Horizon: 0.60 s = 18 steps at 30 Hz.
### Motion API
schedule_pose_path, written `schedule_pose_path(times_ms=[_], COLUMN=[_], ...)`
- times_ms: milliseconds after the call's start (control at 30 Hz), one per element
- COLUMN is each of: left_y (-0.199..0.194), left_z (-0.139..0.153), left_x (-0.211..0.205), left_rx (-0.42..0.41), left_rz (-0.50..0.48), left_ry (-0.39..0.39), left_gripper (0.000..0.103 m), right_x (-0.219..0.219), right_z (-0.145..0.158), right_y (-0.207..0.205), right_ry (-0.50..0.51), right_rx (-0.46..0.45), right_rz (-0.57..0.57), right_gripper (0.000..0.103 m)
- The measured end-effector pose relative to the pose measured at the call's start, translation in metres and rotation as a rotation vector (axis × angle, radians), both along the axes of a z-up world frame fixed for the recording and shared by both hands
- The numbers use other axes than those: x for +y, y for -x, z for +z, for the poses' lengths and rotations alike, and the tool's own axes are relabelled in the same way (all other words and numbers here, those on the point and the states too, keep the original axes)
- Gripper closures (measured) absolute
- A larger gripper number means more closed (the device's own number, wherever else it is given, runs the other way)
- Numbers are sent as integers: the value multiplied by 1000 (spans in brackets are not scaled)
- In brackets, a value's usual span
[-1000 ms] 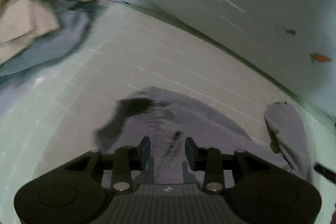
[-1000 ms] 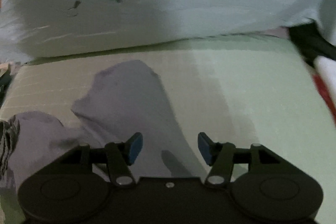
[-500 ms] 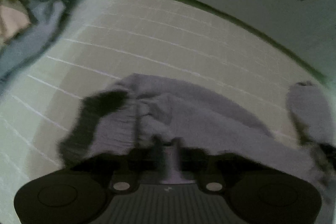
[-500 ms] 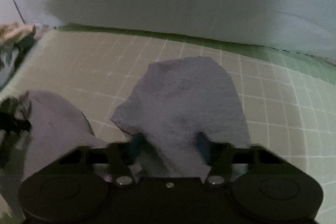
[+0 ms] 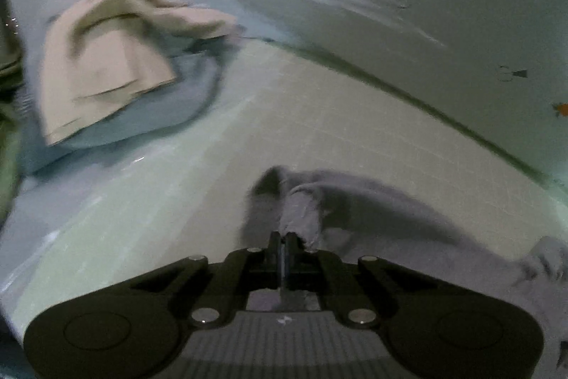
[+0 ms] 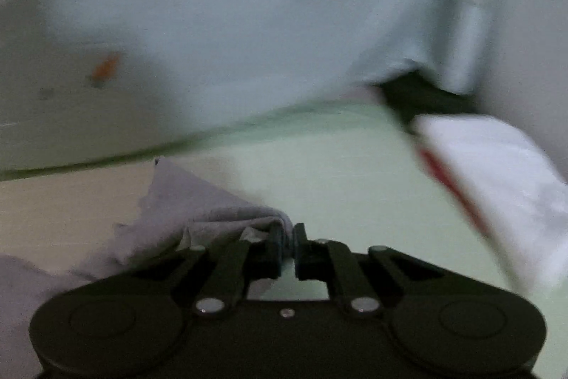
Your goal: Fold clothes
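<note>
A grey garment (image 5: 372, 201) lies crumpled on the pale gridded mat (image 5: 319, 102). In the left wrist view, my left gripper (image 5: 283, 237) is shut on a raised fold of it, which stands up just beyond the fingertips. In the right wrist view the same grey garment (image 6: 198, 201) trails off to the left. My right gripper (image 6: 288, 229) has its jaws closing on a bunched edge of the cloth, which is pinched between the pads. Both views are blurred by motion.
A beige cloth (image 5: 106, 59) sits on a blue-grey one (image 5: 159, 116) at the far left of the mat. A pale sheet with small carrot prints (image 6: 248, 23) hangs behind. A white folded item with a red edge (image 6: 497, 173) lies at the right.
Both grippers went from open above the flat garment to closed on its fabric. They have lifted and pulled it, so it is now bunched and raised at each grip.
</note>
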<state>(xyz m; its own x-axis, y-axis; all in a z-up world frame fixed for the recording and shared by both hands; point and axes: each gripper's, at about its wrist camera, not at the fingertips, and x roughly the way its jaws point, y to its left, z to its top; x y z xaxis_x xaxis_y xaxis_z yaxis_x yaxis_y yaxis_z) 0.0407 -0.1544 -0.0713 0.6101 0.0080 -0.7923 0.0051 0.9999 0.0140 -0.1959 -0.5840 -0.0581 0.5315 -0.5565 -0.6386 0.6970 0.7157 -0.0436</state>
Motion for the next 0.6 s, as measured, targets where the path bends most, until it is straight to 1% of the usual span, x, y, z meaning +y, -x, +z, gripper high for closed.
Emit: schedule_pose_path(times_ms=[33, 100, 167, 233, 300, 333, 400, 433, 467, 533, 600], left_y=[6, 18, 30, 36, 40, 39, 36, 35, 31, 20, 8], left_z=[1, -5, -14, -24, -36, -42, -54, -60, -64, -69, -73], left_x=[8, 25, 34, 30, 23, 17, 5, -1, -5, -14, -22], left_rx=[10, 49, 100, 137, 170, 185, 216, 230, 238, 248, 253], left_rz=[12, 35, 57, 31, 1, -8, -26, -35, -46, -64, -80], left_ry=[-7, 15, 67, 103, 128, 139, 162, 173, 177, 185, 193], left_gripper=[102, 102, 102, 102, 102, 103, 103, 103, 103, 103, 103], right_x=[-5, -15, -19, -17, -13, -11, -3, 1, 3, 5, 9], right_z=[-5, -16, -32, -44, -56, -60, -68, -70, -70, -71, -70], right_y=[18, 52, 78, 89, 87, 81, 65, 55, 46, 30, 14], right_ry=[0, -31, -125, -218, -307, -328, -338, -326, -313, -337, -331], right_rx=[29, 82, 85, 77, 69, 69, 78, 88, 95, 84, 88], right_rz=[-37, -89, -76, -29, 40, 74, 140, 176, 212, 266, 322], right_gripper=[97, 97, 97, 97, 97, 97, 96, 96, 96, 97, 97])
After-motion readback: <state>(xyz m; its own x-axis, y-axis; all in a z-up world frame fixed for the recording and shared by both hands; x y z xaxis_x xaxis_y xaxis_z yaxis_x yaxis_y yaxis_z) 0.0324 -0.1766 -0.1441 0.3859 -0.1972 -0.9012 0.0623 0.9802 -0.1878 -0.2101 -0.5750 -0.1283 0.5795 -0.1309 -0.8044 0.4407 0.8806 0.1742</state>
